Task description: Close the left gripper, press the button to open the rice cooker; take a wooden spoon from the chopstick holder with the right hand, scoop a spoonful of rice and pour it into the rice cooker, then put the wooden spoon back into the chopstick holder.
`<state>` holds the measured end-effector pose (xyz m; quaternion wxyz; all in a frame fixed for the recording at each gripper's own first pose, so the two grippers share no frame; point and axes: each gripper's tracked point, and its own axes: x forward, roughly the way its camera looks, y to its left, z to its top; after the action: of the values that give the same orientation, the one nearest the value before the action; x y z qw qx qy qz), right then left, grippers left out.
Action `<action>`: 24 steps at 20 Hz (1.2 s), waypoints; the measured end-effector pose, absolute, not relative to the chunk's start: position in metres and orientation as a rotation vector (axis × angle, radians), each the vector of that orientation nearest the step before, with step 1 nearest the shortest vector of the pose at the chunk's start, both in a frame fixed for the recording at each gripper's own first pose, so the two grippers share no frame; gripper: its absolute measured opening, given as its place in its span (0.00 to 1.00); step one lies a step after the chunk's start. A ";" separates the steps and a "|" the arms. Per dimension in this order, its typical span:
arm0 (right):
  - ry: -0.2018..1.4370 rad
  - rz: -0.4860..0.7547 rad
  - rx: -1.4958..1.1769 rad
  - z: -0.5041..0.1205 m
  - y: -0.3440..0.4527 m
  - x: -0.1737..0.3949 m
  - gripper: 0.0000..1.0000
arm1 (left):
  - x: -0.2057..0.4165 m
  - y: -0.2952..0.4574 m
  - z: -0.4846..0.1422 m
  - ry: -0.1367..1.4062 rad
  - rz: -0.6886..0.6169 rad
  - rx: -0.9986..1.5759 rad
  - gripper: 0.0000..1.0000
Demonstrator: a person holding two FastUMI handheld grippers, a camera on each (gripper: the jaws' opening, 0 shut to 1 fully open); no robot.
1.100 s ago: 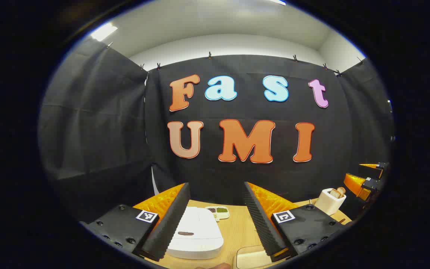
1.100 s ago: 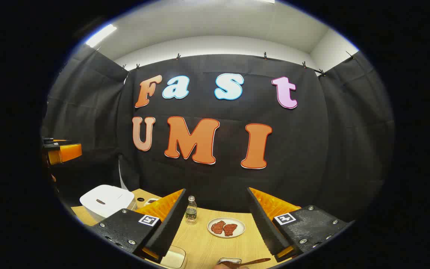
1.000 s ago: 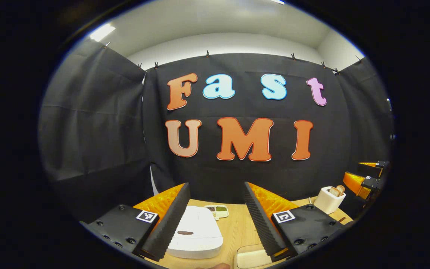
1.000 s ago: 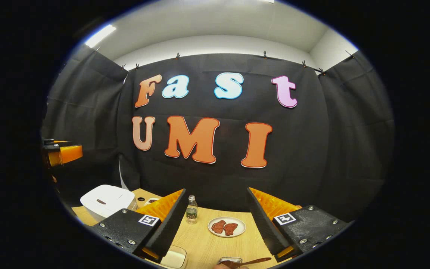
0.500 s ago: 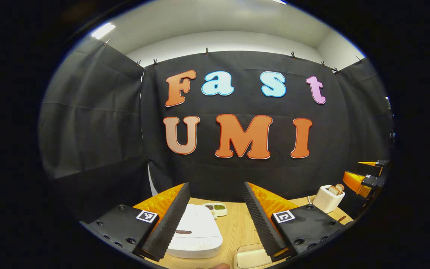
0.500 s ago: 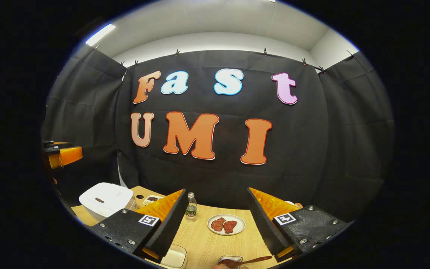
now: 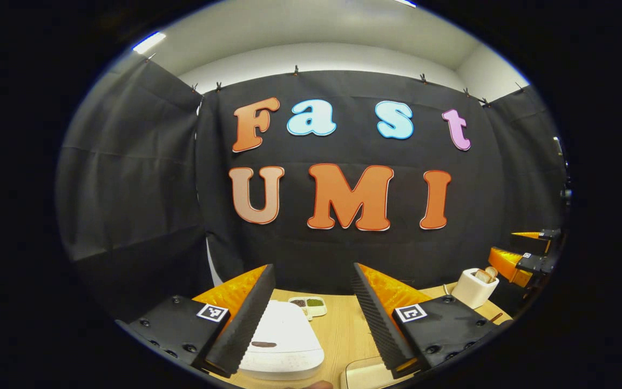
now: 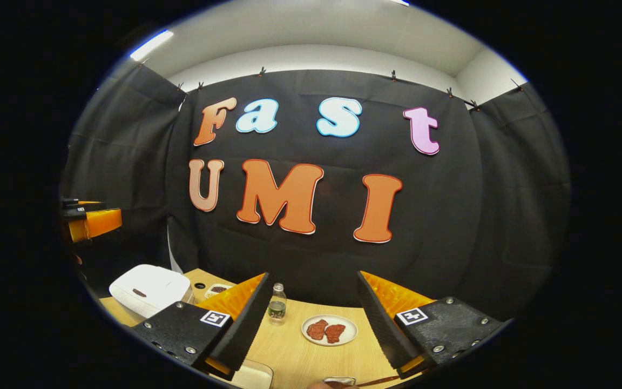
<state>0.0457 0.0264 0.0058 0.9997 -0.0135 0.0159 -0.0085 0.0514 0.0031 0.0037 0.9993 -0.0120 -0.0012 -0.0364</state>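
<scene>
The white, closed rice cooker [image 7: 284, 341] sits partly behind the left gripper's near finger [image 7: 241, 324], its left side hidden. Just right of it, a pale rectangular container [image 7: 362, 374] runs off the bottom edge. Beyond the fingertips, the small divided dish [image 7: 309, 304] is too small to tell its contents. In the right gripper view, a brown wooden handle [image 8: 381, 381] and a small dish [image 8: 339, 381] are cut off at the bottom edge below the gripper.

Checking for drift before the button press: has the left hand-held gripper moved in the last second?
Yes. The left hand-held gripper has tipped slightly down and forward: the rice cooker shows fuller between its open fingers.
</scene>
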 end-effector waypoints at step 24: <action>-0.044 -0.108 -0.006 0.017 -0.009 0.015 0.99 | 0.065 0.124 0.008 0.152 0.157 -0.039 0.32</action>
<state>0.0146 -0.0086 0.0170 0.9983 -0.0029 -0.0221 -0.0538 0.0655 0.1241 0.0083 0.9939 -0.0193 0.0759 0.0783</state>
